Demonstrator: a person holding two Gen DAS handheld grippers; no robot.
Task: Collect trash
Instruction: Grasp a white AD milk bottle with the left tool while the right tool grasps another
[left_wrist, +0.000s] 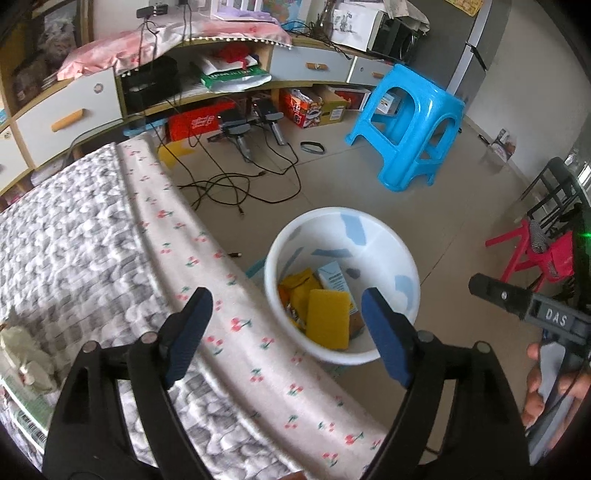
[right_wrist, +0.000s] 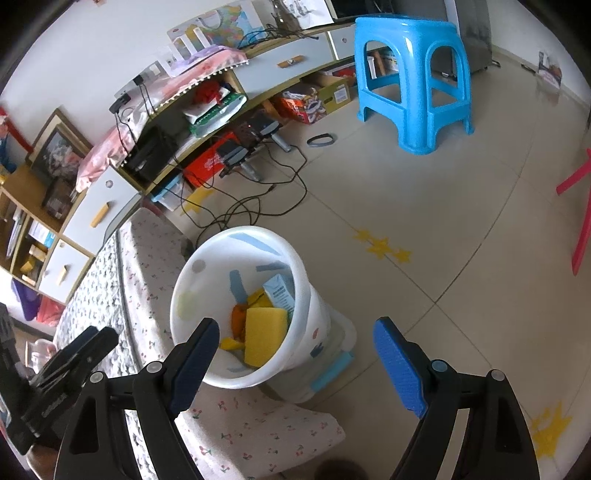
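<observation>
The left tongs (left_wrist: 284, 332) are standing wide open and holding nothing, above the edge of the bed (left_wrist: 229, 332). The right tongs (right_wrist: 295, 358) are also standing wide and empty, over the near rim of the white bin (right_wrist: 314, 332). The bin is standing on the tiled floor (right_wrist: 424, 206), just beside the long edge of the bed. Inside it a yellow sponge (right_wrist: 264, 339) is lying on top, with a light blue carton (right_wrist: 280, 293) and orange wrappers (left_wrist: 295, 288) beside it. On the far side of the bin the floor is giving open room up to the blue stool (right_wrist: 412, 77). Black cables (left_wrist: 236, 184) are lying on the floor near the low shelf cabinet (left_wrist: 229, 59).
</observation>
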